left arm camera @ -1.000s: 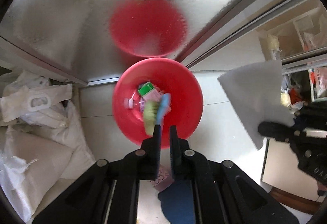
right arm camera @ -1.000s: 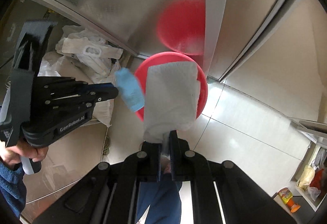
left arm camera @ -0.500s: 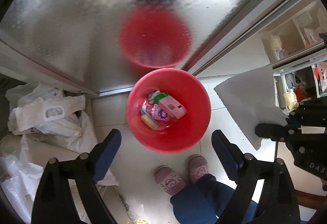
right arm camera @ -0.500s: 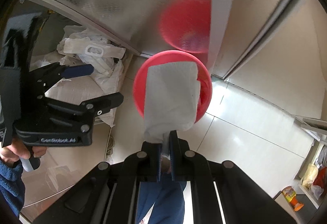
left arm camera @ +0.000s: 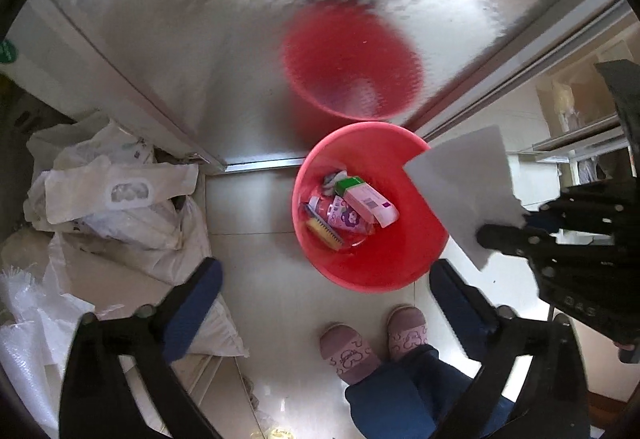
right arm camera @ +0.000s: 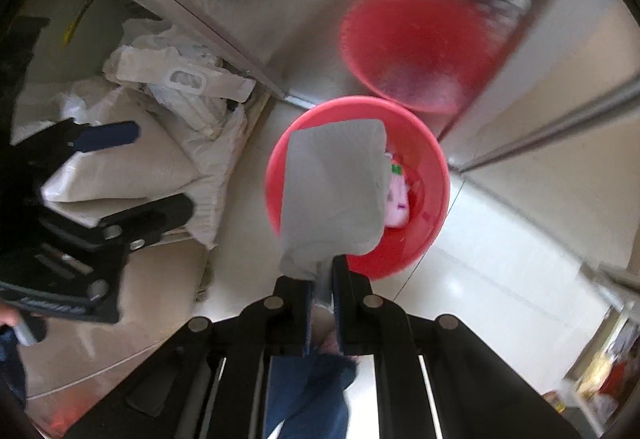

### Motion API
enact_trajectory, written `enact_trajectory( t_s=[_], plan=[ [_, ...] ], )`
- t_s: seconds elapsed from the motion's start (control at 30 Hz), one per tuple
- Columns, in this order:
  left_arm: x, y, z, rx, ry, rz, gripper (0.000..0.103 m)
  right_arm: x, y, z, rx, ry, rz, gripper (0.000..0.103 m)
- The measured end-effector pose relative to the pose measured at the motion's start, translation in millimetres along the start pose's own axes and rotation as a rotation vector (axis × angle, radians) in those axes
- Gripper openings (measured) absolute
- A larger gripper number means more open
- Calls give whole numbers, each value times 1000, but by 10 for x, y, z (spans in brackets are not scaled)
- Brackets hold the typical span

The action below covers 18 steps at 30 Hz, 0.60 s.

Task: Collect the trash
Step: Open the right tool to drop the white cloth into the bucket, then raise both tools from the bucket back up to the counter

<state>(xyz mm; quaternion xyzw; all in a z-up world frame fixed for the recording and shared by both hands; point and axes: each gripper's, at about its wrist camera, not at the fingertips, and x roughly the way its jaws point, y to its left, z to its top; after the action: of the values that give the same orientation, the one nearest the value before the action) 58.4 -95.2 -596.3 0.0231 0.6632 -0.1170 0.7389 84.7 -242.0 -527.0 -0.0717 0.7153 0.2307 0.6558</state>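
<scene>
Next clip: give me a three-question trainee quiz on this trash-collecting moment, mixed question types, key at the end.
1. True or false: the left gripper holds a piece of trash.
2. What is clamped in the right gripper? A) white paper towel B) brush C) pink box
3. Name the container on the floor that already holds trash.

Key:
1. False; its jaws have just been opening and stand wide with nothing between them.
2. A
3. The red plastic basin, holding a pink box, a brush and wrappers.
</scene>
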Motion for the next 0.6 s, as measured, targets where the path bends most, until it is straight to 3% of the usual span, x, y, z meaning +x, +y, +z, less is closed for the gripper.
enact_trajectory(
  t_s=[0.2, 0.3, 0.37, 0.43, 0.6],
  plan=[
    [168, 67, -68, -2, 29, 0, 103, 277, -52, 67, 7, 11, -21, 12],
    [202, 84, -103, -3, 39, -10, 103, 330, -56, 70, -8, 1, -42, 29],
    [222, 85, -124, 5, 52, -11, 103, 306, -61, 59, -5, -21, -53, 54],
    [234, 80, -136, 14, 54, -1, 103, 282, -81, 41, 9, -32, -51, 65],
    [119, 101, -165, -2, 43, -5, 103, 179, -100, 4, 24, -46, -66, 74]
  ],
)
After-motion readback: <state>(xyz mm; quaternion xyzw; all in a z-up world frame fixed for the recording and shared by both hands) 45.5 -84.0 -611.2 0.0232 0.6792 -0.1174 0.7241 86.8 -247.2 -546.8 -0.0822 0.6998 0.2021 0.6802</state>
